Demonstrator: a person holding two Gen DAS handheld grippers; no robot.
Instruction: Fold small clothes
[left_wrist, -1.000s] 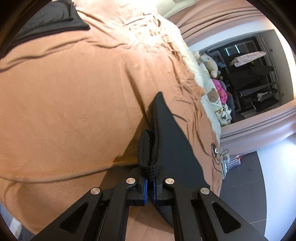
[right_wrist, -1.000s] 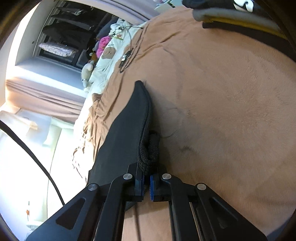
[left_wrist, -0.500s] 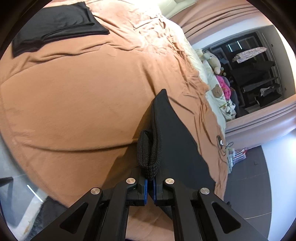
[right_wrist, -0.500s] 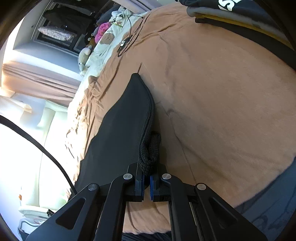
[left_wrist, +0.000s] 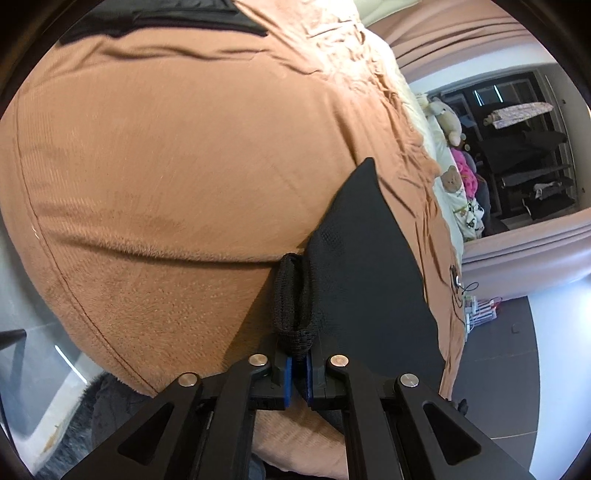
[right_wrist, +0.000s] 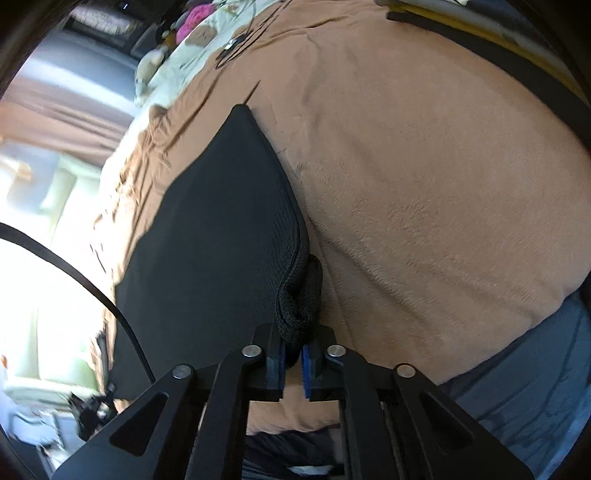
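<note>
A black garment (left_wrist: 362, 266) lies stretched over the brown blanket (left_wrist: 166, 147) of a bed, near its front edge. My left gripper (left_wrist: 298, 369) is shut on one bunched knit corner of it, low over the blanket. In the right wrist view the same garment (right_wrist: 221, 221) spreads to the left on the blanket (right_wrist: 424, 166). My right gripper (right_wrist: 293, 356) holds the other bunched corner; its jaws are opening, a small gap shows below the cloth, and the cloth still sits between the blue pads.
Folded black clothes (left_wrist: 177, 18) lie at the far end of the bed. A stack of dark and yellow-edged clothes (right_wrist: 498, 33) sits at the top right. Plush toys (left_wrist: 447, 118) line the pillow side. A black cable (right_wrist: 74, 273) hangs at the left.
My left gripper has sunk and drawn back toward the bed's front edge with the garment corner. My right gripper has rolled, and its pads have parted slightly around the cloth.
</note>
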